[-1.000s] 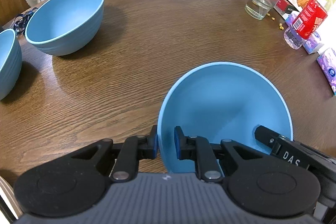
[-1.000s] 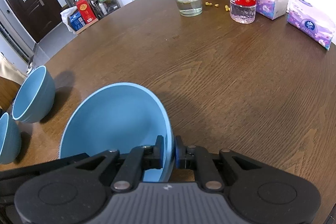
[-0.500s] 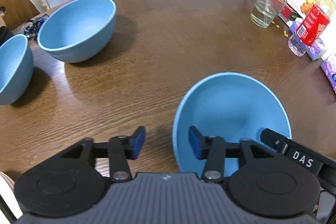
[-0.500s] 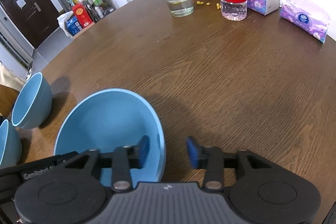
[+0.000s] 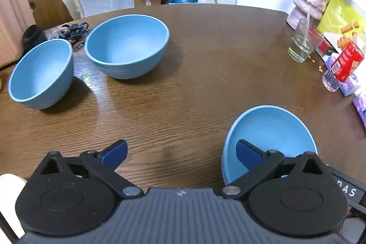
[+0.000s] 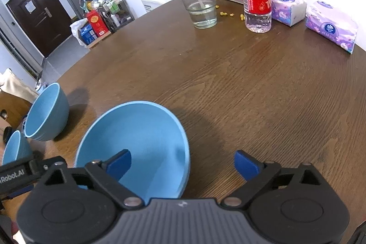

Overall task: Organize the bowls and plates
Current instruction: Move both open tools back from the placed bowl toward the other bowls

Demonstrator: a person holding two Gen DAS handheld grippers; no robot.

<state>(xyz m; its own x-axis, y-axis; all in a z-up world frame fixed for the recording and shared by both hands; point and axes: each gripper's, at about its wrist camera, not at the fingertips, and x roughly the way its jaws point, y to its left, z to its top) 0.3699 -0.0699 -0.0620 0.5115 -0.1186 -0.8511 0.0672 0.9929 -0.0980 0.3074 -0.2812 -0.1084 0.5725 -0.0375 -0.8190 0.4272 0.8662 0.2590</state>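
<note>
left tongs [image 5: 180, 152] | right tongs [image 6: 182, 162] | both just opened, releasing near bowl [image 6: 146, 134] (rim freed)

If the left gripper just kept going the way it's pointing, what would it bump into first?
Most likely bare table. The left gripper is open, angled down at the wood, with the near bowl off to its right, behind its right finger. Depth is hard to judge.

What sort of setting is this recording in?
Most likely a lived-in home dining area: a round wooden table with blue bowls, a drinking glass and tissue packs, and an entrance door behind.
</note>
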